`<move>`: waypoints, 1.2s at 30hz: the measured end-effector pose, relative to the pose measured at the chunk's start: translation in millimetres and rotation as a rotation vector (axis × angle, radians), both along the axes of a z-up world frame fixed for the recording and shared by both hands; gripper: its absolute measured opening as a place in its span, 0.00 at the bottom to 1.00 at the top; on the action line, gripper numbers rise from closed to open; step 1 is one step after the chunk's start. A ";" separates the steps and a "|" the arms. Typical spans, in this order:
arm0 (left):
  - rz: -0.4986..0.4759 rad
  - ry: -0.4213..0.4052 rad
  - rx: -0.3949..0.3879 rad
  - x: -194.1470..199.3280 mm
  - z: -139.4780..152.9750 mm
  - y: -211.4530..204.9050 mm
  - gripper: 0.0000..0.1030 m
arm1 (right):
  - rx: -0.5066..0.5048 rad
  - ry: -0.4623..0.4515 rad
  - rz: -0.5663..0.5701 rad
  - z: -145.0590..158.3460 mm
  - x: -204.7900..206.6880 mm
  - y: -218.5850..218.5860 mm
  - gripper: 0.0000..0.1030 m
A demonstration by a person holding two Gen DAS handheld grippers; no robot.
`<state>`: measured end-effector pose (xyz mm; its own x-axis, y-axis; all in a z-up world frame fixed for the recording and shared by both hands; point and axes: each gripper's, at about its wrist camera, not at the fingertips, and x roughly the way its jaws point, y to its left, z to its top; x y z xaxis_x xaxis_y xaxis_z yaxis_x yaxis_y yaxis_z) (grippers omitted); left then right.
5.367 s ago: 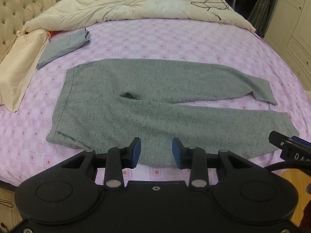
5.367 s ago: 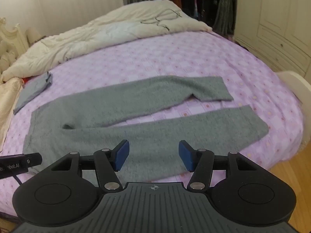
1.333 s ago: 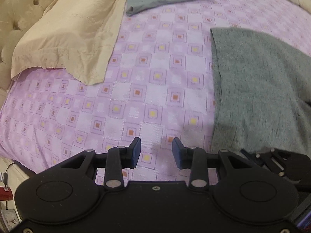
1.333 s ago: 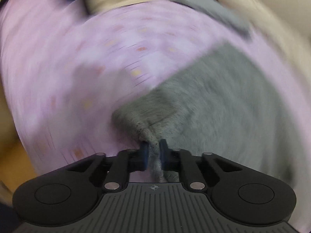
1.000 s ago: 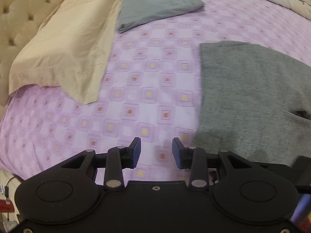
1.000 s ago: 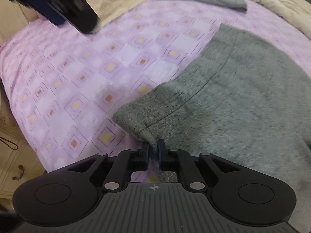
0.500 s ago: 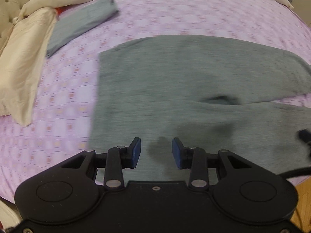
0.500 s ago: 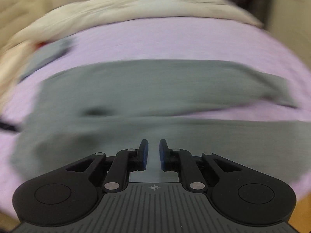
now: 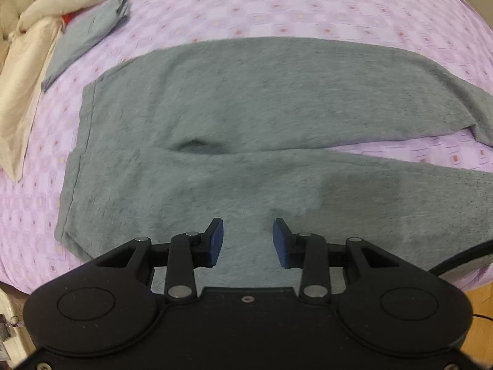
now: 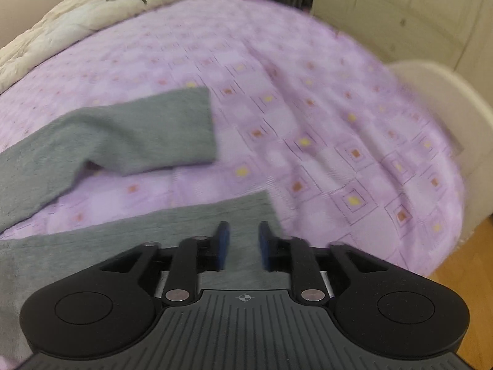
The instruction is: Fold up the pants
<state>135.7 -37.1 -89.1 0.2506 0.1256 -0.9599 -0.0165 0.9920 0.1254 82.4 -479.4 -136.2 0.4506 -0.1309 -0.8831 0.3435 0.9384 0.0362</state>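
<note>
- Left claw [image 9: 248,240], spread and empty, points steeply down over the grey pants [image 9: 246,117], flat on the bed [image 9: 277,9].
- Right claw [image 10: 243,245], jaws opening with nothing between them, hangs over the near leg's cuff [image 10: 246,212]; bare sheet lies beyond.

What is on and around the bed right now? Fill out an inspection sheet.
Surface: purple bedsheet with square pattern, mostly smooth.
Job's things: grey knit pants spread flat, legs apart, near cuff below the right gripper.
Clutter: folded blue-grey garment, cream satin pillow, cream duvet bunched along the far edge.
Grippers: left gripper open, empty, over the near leg; right gripper opening, nothing pinched.
Cables: black cable at the left gripper's side.
Surroundings: cream wardrobe, cream footboard, wooden floor.
</note>
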 end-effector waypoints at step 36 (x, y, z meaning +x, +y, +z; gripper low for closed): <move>-0.060 0.006 0.059 16.4 2.0 -83.3 0.44 | 0.238 0.029 0.116 -12.0 37.7 -49.3 0.38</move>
